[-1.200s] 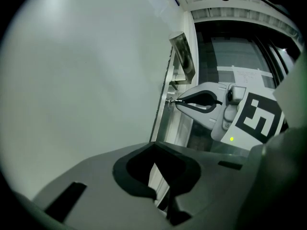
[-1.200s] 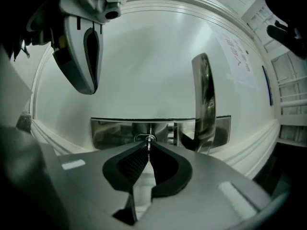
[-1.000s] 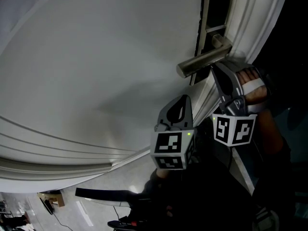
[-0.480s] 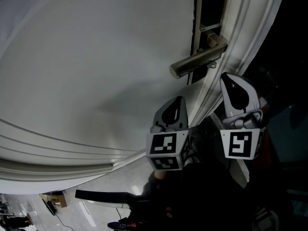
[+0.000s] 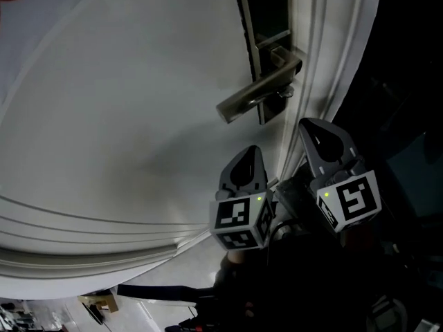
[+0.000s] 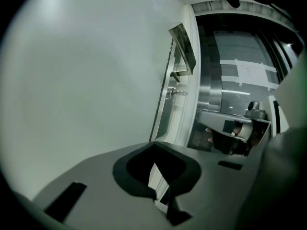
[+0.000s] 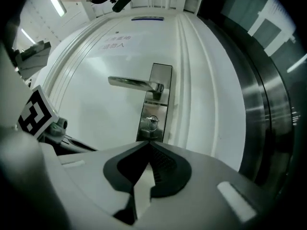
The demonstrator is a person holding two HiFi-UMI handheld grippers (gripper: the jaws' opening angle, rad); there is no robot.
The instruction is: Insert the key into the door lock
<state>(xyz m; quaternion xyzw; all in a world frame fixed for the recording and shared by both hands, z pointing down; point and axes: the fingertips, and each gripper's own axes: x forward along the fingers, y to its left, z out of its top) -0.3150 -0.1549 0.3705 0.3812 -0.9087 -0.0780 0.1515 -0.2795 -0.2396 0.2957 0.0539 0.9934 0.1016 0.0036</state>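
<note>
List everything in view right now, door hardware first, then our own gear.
door: one, white, fills most of the head view
lock plate: one, steel, upright on the door
lever handle: one, steel, on the plate, reaching left
key: one, silvery, in the plate's keyhole below the handle
paper notice: one, white with print, on the door above the handle
door frame: one, white, moulded, right of the plate
metal panel: one, grey, beyond the frame
left tongs: one, grey, tips together, empty
right tongs: one, grey, tips together, empty
marker cubes: two, black-and-white, one per tongs
</note>
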